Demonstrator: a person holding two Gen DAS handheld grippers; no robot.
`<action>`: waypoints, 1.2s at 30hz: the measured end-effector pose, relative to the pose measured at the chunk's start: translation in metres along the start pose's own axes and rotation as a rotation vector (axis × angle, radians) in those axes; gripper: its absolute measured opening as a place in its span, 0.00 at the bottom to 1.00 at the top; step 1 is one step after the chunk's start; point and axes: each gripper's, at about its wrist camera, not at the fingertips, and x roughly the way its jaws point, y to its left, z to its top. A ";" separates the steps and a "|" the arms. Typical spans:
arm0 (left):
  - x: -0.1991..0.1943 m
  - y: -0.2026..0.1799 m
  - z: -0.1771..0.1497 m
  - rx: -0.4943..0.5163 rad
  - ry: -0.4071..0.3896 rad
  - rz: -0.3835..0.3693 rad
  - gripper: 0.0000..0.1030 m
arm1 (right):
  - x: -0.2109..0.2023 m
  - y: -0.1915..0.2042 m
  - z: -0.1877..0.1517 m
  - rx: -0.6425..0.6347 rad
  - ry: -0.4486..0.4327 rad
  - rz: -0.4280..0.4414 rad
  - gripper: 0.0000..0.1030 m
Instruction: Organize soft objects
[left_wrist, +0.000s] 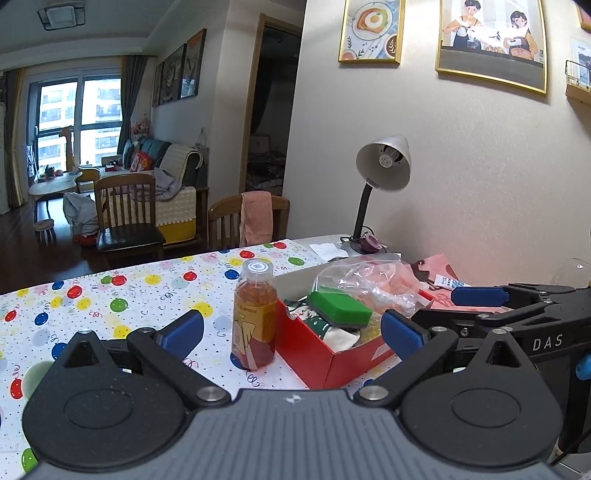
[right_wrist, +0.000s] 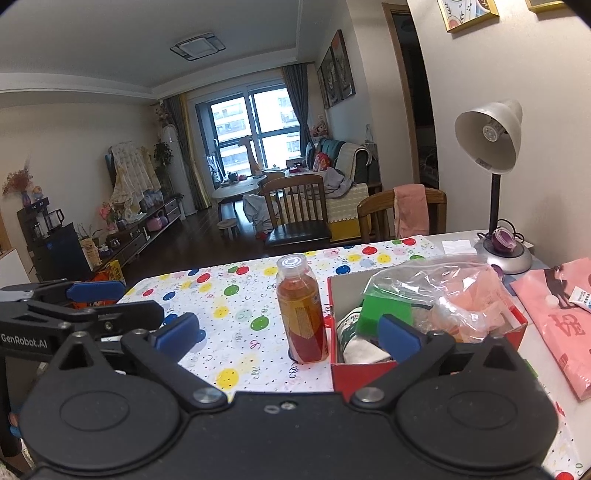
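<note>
A red box (left_wrist: 317, 354) (right_wrist: 364, 373) stands on the table. In it lie a green sponge (left_wrist: 340, 306) (right_wrist: 384, 310), a clear plastic bag with pink stuff (left_wrist: 373, 280) (right_wrist: 454, 291) and a white-green cloth (left_wrist: 332, 332) (right_wrist: 354, 339). My left gripper (left_wrist: 291, 332) is open and empty, just in front of the box and an orange drink bottle (left_wrist: 255, 314) (right_wrist: 301, 314). My right gripper (right_wrist: 288, 332) is open and empty, also in front of the box; it shows in the left wrist view (left_wrist: 476, 295) at the right.
A balloon-print tablecloth (left_wrist: 110, 302) (right_wrist: 236, 314) covers the table. A desk lamp (left_wrist: 384, 173) (right_wrist: 491, 147) stands at the back by the wall. A pink bag (right_wrist: 557, 325) with a small tube (right_wrist: 587, 297) lies right of the box. Wooden chairs (left_wrist: 125, 214) stand beyond the table.
</note>
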 end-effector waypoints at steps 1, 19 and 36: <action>-0.001 0.000 0.000 0.002 -0.001 0.001 1.00 | 0.000 0.001 0.000 -0.002 -0.001 0.000 1.00; -0.014 0.003 -0.004 0.011 -0.001 0.012 1.00 | -0.001 0.009 -0.003 -0.009 -0.011 0.001 1.00; -0.018 0.009 -0.007 0.003 -0.002 0.023 1.00 | 0.004 0.015 -0.003 -0.013 -0.012 0.013 1.00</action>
